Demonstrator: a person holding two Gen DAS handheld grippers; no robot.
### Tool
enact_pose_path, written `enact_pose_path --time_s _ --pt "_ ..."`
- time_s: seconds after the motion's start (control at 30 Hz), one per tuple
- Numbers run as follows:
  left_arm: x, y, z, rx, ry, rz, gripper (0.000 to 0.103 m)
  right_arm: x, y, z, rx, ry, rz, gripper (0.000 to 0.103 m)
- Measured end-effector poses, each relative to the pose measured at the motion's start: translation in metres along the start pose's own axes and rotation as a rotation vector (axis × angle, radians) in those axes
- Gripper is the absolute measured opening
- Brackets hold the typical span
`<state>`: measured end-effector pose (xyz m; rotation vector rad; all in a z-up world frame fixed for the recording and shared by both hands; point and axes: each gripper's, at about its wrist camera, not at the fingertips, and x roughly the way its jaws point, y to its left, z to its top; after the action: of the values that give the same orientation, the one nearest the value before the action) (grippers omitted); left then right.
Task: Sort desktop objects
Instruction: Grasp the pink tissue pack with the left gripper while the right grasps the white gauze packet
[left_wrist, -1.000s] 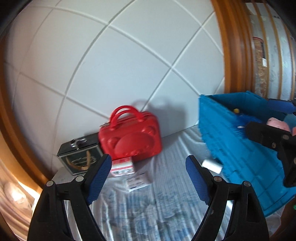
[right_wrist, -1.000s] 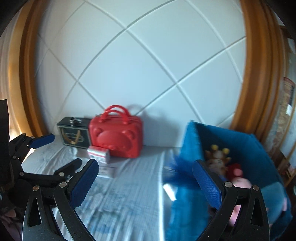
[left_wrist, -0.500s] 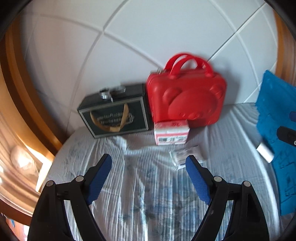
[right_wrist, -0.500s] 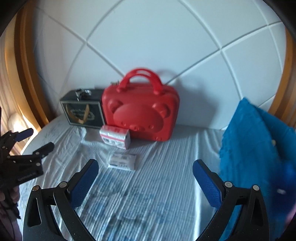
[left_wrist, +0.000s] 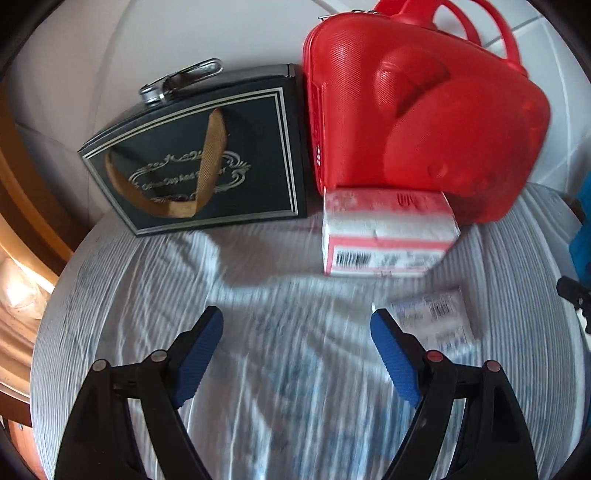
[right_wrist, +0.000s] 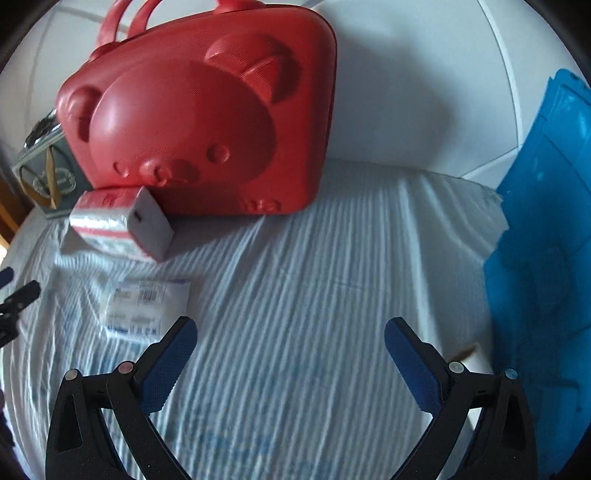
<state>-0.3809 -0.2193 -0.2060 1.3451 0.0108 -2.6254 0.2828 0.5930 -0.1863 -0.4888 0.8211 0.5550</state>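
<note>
Left gripper (left_wrist: 296, 325) gaping and empty, right gripper (right_wrist: 290, 334) likewise

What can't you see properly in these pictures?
- Left wrist view: the writing on the flat packet is blurred.
- Left wrist view: the red bear case hides the back of the red-and-white box.
- Right wrist view: the blue bin is cut off by the edge; its inside is hidden.

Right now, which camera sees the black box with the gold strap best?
The left wrist view. There the black box shows its whole front, gold strap and metal clasp on top. In the right wrist view only a sliver of it peeks out at the left edge, behind the red bear case.
</note>
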Motion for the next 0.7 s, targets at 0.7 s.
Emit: enact_pose_path --time_s 0.7 --pt "-0.017 0.079 0.006 -0.217 -0.004 0.105 0.082 0.044 0.123 -0.011 -0.181 0.044 0.388 0.074"
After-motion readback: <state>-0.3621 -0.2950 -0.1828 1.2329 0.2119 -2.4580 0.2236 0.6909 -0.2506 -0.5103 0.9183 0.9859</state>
